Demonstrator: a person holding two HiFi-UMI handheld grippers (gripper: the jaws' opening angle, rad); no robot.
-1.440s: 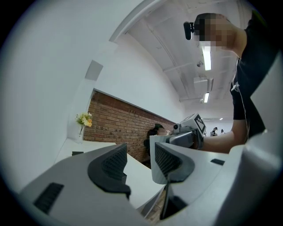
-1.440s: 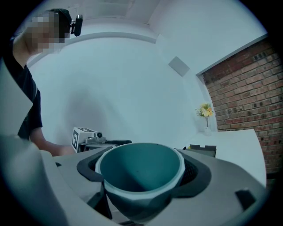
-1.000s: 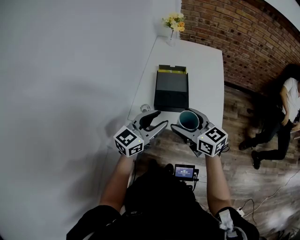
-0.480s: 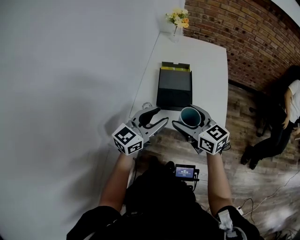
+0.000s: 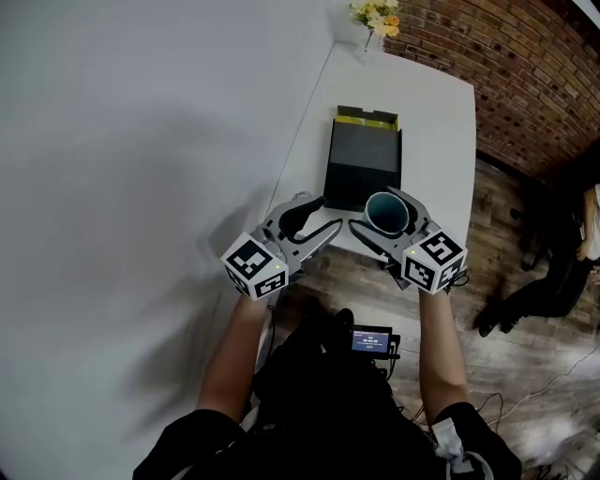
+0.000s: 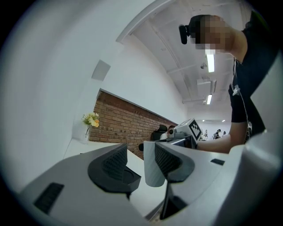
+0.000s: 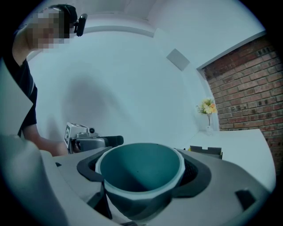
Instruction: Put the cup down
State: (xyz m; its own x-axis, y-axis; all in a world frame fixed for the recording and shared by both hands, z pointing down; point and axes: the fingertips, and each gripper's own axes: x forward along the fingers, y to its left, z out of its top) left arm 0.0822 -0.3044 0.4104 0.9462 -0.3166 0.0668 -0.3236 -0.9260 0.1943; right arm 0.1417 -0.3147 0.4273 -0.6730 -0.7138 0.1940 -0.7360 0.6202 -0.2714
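In the head view a teal cup point(image 5: 387, 212) stands upright between the jaws of my right gripper point(image 5: 388, 219), just above the near end of the white table point(image 5: 441, 122). The right gripper view shows the cup's point(image 7: 139, 174) rim pressed by both dark pads, so the right gripper point(image 7: 142, 181) is shut on it. My left gripper point(image 5: 323, 214) hovers beside it on the left, open and empty. In the left gripper view the pale outside of the cup point(image 6: 152, 170) shows past the open left gripper point(image 6: 139, 163).
A black box point(image 5: 364, 169) with a yellow-lined flap lies on the table just beyond the cup. A small vase of flowers point(image 5: 375, 14) stands at the far end by the brick wall point(image 5: 525, 75). A white wall runs along the left. A person point(image 5: 589, 220) is at the right edge.
Both grippers have moved forward over the table's near end, and the cup has come closer to the black box. Neither gripper's jaws have changed.
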